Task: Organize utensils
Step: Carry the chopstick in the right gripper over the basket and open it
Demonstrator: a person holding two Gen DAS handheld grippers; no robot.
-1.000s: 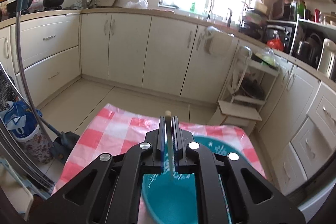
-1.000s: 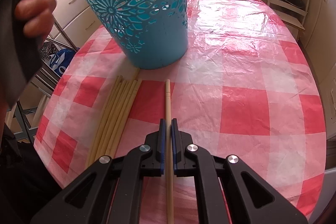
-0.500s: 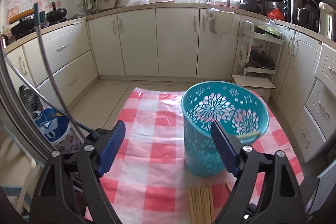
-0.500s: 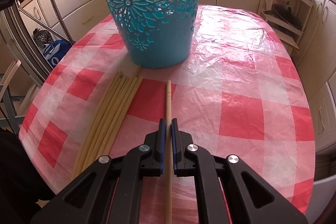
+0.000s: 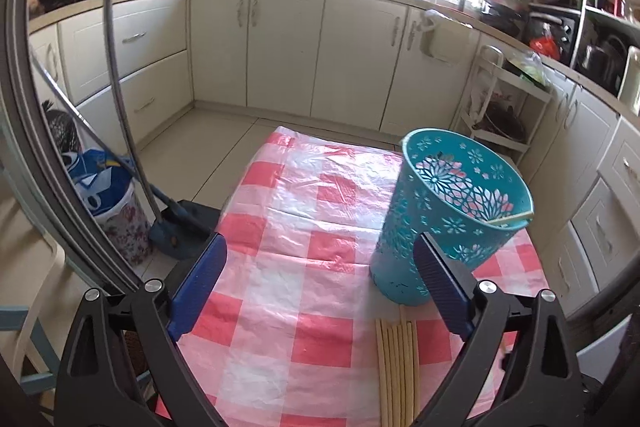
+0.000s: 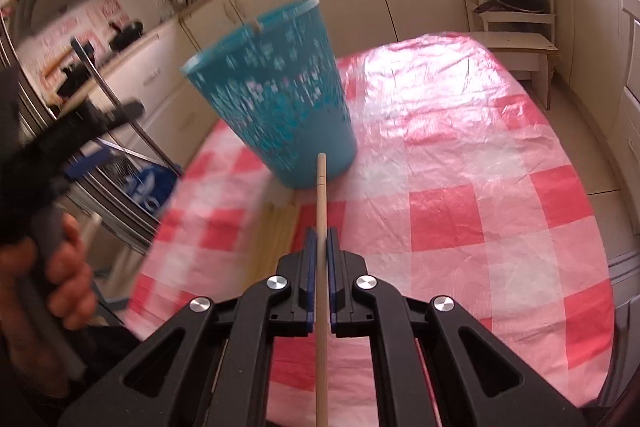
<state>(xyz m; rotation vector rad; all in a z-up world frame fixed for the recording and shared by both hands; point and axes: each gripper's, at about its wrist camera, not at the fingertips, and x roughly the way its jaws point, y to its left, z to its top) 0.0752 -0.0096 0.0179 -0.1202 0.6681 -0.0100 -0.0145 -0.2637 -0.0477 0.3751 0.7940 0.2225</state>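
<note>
A teal perforated basket (image 5: pixel 452 215) stands on the red-checked tablecloth (image 5: pixel 304 227); one chopstick (image 5: pixel 508 219) leans inside it against the rim. A bundle of several chopsticks (image 5: pixel 396 371) lies on the cloth in front of the basket. My left gripper (image 5: pixel 320 287) is open and empty, above the cloth left of the basket. My right gripper (image 6: pixel 319 239) is shut on a single chopstick (image 6: pixel 320 195) and holds it lifted, its tip pointing at the basket (image 6: pixel 276 99). The bundle (image 6: pixel 276 235) lies left of it.
The table's edges drop off left and right. A mop and a blue patterned bin (image 5: pixel 108 195) stand on the floor at the left. A white step stool and shelf rack (image 6: pixel 516 27) stand beyond the table. Kitchen cabinets run along the back.
My left gripper opened and dropped its chopstick into the basket, then drew back. My right gripper lifted its chopstick off the cloth and swung toward the basket.
</note>
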